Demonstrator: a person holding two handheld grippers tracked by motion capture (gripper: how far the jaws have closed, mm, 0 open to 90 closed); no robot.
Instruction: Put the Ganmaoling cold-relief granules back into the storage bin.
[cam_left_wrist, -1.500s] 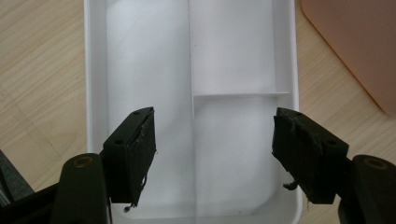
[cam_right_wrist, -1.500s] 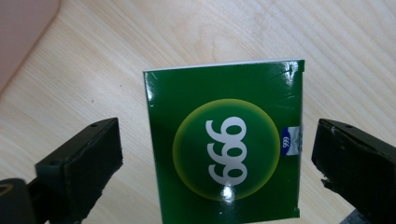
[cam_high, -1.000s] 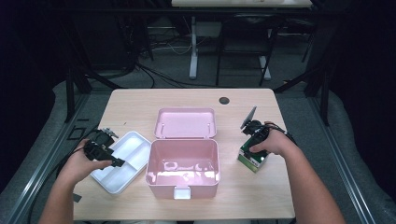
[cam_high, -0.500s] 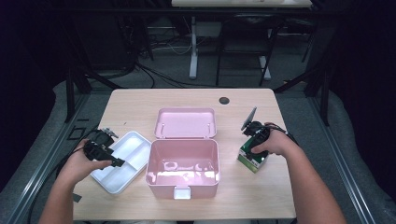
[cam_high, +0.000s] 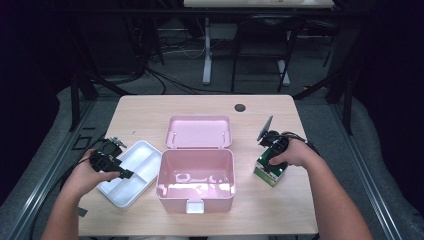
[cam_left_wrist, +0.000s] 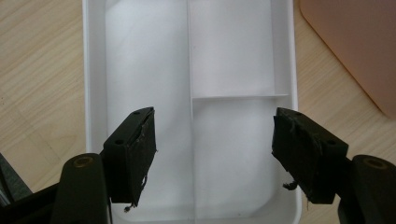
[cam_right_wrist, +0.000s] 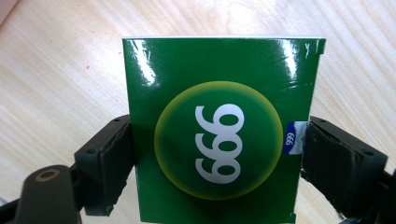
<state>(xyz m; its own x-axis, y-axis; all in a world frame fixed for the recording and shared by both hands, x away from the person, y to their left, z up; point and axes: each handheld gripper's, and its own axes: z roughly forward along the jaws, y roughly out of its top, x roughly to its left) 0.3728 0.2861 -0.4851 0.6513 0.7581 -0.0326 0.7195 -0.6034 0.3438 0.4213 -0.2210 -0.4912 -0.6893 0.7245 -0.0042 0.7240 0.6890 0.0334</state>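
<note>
Left gripper (cam_left_wrist: 215, 154): jaws wide apart, holding nothing, over white divided tray (cam_left_wrist: 140, 56) at table's left. Centre: pink box (cam_high: 196, 175), lid open. Right gripper (cam_right_wrist: 215, 158): jaws clamped on green carton (cam_right_wrist: 219, 130), resting on table (cam_high: 310, 210) right of box.

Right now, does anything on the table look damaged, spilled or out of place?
Nothing is spilled or broken. The white divided tray lies askew beside the open pink box, and its compartments are bare. The pads on the left gripper are frayed at the edges. The green box sits squarely between the right gripper jaws.
</note>
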